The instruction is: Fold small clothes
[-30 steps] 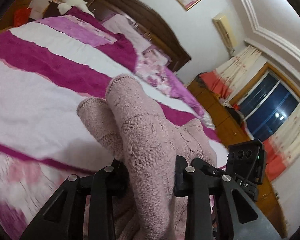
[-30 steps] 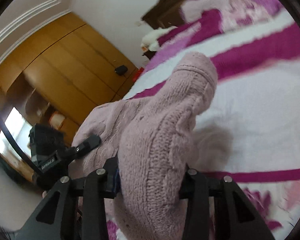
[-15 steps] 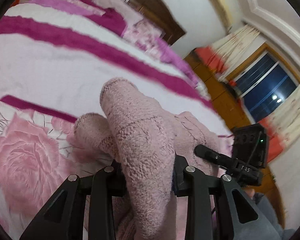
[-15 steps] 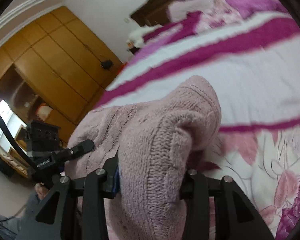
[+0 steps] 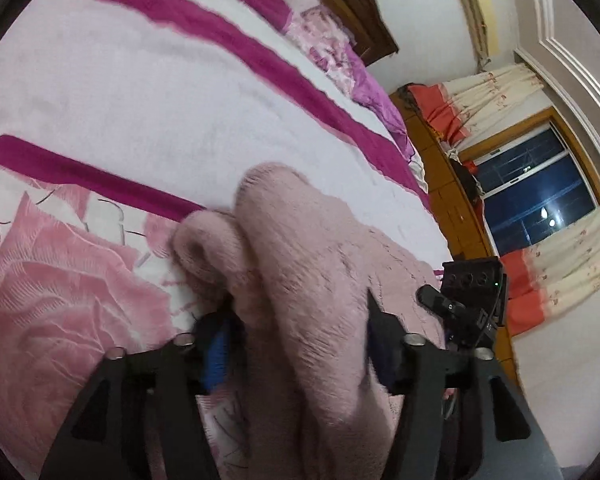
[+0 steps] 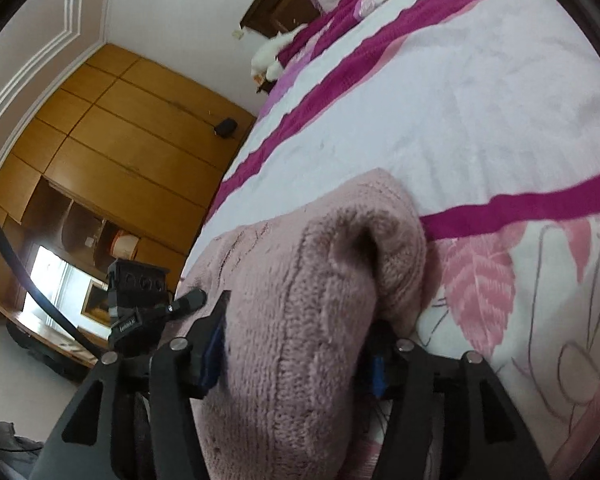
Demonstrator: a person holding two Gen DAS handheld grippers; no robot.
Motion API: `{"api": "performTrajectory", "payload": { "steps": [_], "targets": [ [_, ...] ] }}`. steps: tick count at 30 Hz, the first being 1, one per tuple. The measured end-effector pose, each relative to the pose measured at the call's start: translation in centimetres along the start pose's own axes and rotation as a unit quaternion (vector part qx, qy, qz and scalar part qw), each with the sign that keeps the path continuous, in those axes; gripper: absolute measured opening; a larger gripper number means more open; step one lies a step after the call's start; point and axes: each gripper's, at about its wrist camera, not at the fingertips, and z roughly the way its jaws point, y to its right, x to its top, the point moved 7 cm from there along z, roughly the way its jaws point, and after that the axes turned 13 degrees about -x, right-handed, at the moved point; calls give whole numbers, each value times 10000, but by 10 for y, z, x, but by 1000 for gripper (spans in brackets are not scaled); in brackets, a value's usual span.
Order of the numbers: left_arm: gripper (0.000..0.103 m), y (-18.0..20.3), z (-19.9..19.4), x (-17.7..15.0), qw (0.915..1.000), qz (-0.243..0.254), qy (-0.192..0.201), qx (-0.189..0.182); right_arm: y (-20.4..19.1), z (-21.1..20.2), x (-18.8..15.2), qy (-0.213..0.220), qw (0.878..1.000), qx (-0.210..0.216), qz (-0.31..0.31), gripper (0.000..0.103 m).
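Change since the earlier view: both grippers were lowered toward the bedspread (image 5: 148,92), so that its rose print, formerly at the frame edge, was brought directly beneath them; jaws then clamped tight were found parting.

Item: pink knitted garment (image 5: 300,280), small, thick, fuzzy, ribbed in vertical rows in the right wrist view (image 6: 300,300). It was draped over the near part of the bed and bunched into a rounded hump before each camera, at 12 o'clock from the jaws.

Left gripper (image 5: 296,344): jaws opening, a fold of knit lying between them, a gap seen beside the blue pad at 9 o'clock. The right-hand tool appeared at 3 o'clock.

Right gripper (image 6: 296,344): jaws opening, the fold between them, pads drawn off the wool. The left-hand tool was seen at 9 o'clock.

Judged purpose: two edges were carried together and set down so that a fold might be laid flat; release is presumed under way.
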Motion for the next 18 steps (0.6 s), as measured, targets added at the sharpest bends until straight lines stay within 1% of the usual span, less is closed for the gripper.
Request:
{"api": "performTrajectory", "payload": {
  "steps": [1, 3, 6, 7, 9, 10, 11, 12, 13, 14, 15, 16, 18],
  "targets": [
    [45, -1, 3, 2, 9995, -155, -128, -227, -1, 0, -1, -49, 10000, 40, -59, 63],
    [48, -2, 9, 6, 9981, -262, -261, -485, -1, 6, 3, -169, 9998, 86, -96, 64],
    [50, -5, 20, 21, 9958, -432, -382, -716, 4, 11, 8, -230, 9991, 342, 103, 71],
    [50, -8, 25, 25, 9944, -535, -443, -797, 8, 12, 14, -159, 9982, 502, 284, 73],
    [50, -11, 33, 35, 9915, -713, -493, -968, 16, 15, 24, -64, 9954, 706, 642, 73],
    [49, -11, 35, 37, 9907, -735, -519, -1021, 22, 18, 30, -46, 9917, 866, 953, 73],
    [49, -10, 37, 39, 9911, -678, -513, -1027, 24, 21, 34, -31, 9897, 922, 1093, 72],
    [37, -8, 36, 40, 9929, -523, -462, -960, 23, 24, 36, -9, 9896, 889, 1128, 61],
    [15, -7, 37, 41, 9954, -348, -394, -796, 22, 26, 36, 12, 9940, 558, 938, 28],
    [13, -8, 36, 41, 9977, -116, -282, -601, 22, 28, 34, 43, 9974, 172, 703, 19],
    [12, -7, 35, 41, 9981, 16, -195, -582, 20, 30, 34, 88, 9988, -196, 446, 19],
    [11, -4, 34, 41, 9980, 149, -104, -605, 17, 30, 34, 154, 9991, -292, 274, 19],
    [10, 3, 32, 45, 9973, 473, 100, -552, 11, 23, 37, 393, 9986, -355, -11, 18]
  ]
}}
